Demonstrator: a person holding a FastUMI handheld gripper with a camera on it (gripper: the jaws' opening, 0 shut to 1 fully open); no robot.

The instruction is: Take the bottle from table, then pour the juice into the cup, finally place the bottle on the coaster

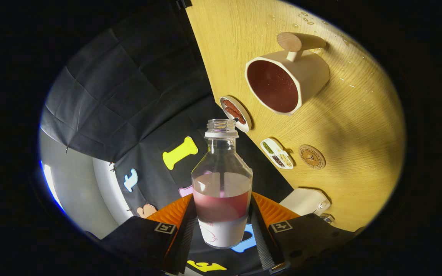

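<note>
The clear, glossy bottle (221,180) looks like smooth plastic or glass, with bright highlights on its shoulder and a ribbed screw thread at the open neck; a white, matt paper-like label wraps its lower part. The hand-held gripper (223,226) presses it from both sides with ridged, rubbery-looking pads. The yellow wooden counter (359,115) shows fine grain under a satin finish and carries small shiny droplets. The cream matt cup (288,78) looks like ceramic, smooth outside; its handle ends in a round disc of pale, bare wood. The round brown coaster (312,156) looks matt, like cork or wood.
</note>
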